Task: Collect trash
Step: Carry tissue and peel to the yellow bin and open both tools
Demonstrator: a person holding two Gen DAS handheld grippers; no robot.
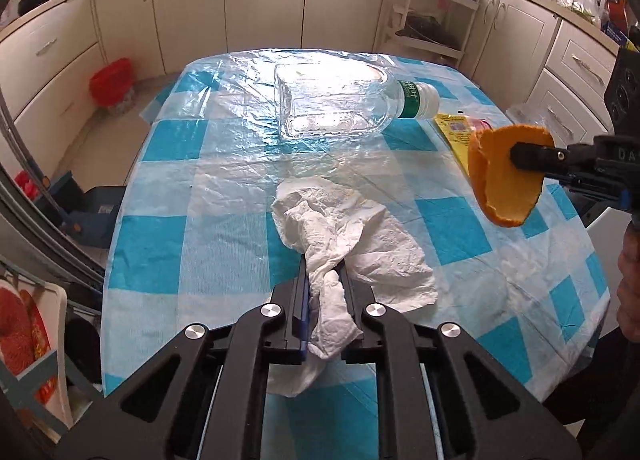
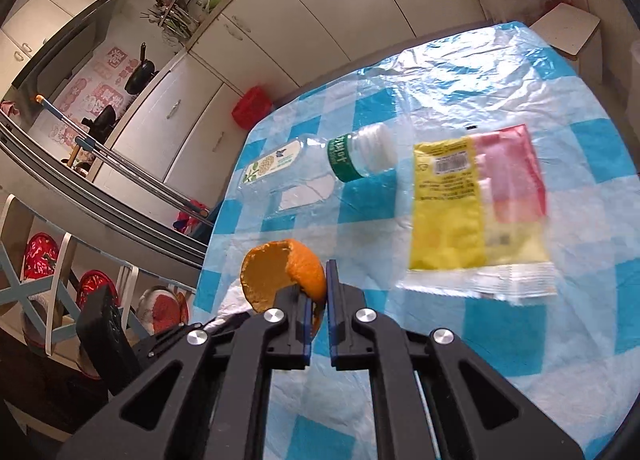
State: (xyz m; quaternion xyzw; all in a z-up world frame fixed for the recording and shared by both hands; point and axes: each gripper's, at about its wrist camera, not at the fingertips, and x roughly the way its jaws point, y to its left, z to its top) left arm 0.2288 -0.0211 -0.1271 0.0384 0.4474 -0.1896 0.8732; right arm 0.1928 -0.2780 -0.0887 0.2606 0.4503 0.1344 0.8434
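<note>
Nearest, the left gripper pinches the crumpled tissue on the table while, at 3 o'clock, the right gripper clamps the orange peel; the pickup looks done, so both need carrying to a bin, perhaps the red bin at 10 o'clock.

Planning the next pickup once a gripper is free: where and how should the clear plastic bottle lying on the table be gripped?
Probably at the neck, just below the white cap. The bottle lies on its side, its wide square body likely too broad for the jaws, and only the green-labelled neck narrows. Come down from above with the fingers straddling the neck across its long axis.
</note>
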